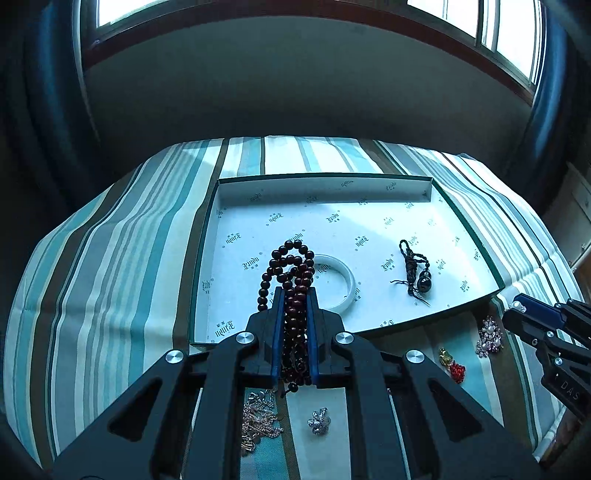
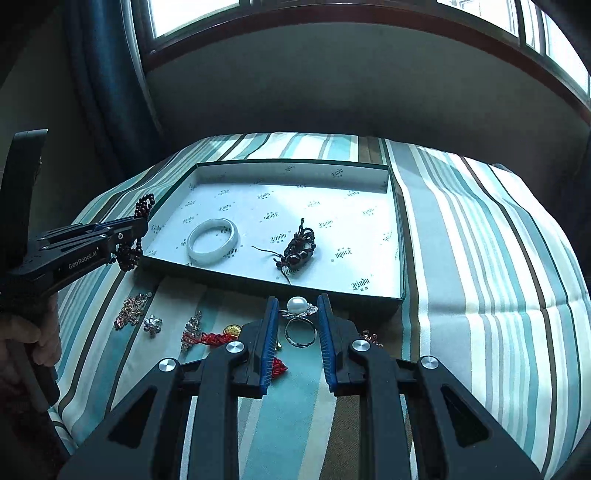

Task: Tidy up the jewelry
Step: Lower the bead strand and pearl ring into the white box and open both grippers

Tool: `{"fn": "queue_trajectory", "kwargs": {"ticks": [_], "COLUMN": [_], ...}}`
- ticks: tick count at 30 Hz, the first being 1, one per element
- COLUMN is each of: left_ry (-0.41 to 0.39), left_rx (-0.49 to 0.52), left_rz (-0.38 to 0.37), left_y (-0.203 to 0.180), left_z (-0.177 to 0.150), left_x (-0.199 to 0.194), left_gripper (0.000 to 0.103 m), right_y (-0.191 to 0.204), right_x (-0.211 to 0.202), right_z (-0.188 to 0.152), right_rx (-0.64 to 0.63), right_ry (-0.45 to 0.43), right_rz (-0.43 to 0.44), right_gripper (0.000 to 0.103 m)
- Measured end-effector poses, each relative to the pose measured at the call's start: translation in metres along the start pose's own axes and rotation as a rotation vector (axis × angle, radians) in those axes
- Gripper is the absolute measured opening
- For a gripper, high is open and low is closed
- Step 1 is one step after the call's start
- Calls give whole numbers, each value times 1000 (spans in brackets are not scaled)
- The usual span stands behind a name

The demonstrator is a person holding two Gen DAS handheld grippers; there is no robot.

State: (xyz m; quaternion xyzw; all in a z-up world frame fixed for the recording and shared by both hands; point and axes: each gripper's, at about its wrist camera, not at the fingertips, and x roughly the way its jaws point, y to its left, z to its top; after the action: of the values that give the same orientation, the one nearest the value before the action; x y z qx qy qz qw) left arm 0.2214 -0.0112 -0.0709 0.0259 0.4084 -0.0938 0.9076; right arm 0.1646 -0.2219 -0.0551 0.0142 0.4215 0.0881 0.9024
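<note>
Beside tray (image 2: 369,291): loose brooches (image 2: 152,325), chain (image 2: 131,308).

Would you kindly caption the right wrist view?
Right gripper holding a pearl ring before the box.

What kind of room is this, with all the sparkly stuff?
Probably a room at home, maybe a bedroom: a striped cloth covers the surface, dark curtains hang beside a window, and jewelry lies around an open box.

Both grippers are black with triangular cut-outs, round silver screws and blue ribbed pads. The left gripper (image 2: 142,221) reads "GenRobot.AI" in white; the right gripper (image 2: 295,314) looks alike.
</note>
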Motion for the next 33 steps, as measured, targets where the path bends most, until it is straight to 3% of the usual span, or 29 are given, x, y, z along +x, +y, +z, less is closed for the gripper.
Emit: {"fn": "queue_trajectory", "kwargs": {"ticks": [8,15,23,27,33], "left_ry": [8,91,113,106,101], "left_rx": [-22,-24,-20,-20,-2], "left_rz": [25,31,40,36,28], "left_y": [16,21,25,24,19], "left_z": [30,11,-1,0,1], "left_x": [43,83,100,101,102], "left_gripper": [11,11,12,27,40], "right_y": [-13,-26,-28,-27,-25], "right_x": [42,94,107,110,111], "right_z": [42,30,25,27,26], "right_rx": [7,25,20,12,-4], "right_ry": [-19,91,115,107,98], "right_rz": [-35,-71,-91,-99,-97], "right_gripper": [22,22,22,22,27]}}
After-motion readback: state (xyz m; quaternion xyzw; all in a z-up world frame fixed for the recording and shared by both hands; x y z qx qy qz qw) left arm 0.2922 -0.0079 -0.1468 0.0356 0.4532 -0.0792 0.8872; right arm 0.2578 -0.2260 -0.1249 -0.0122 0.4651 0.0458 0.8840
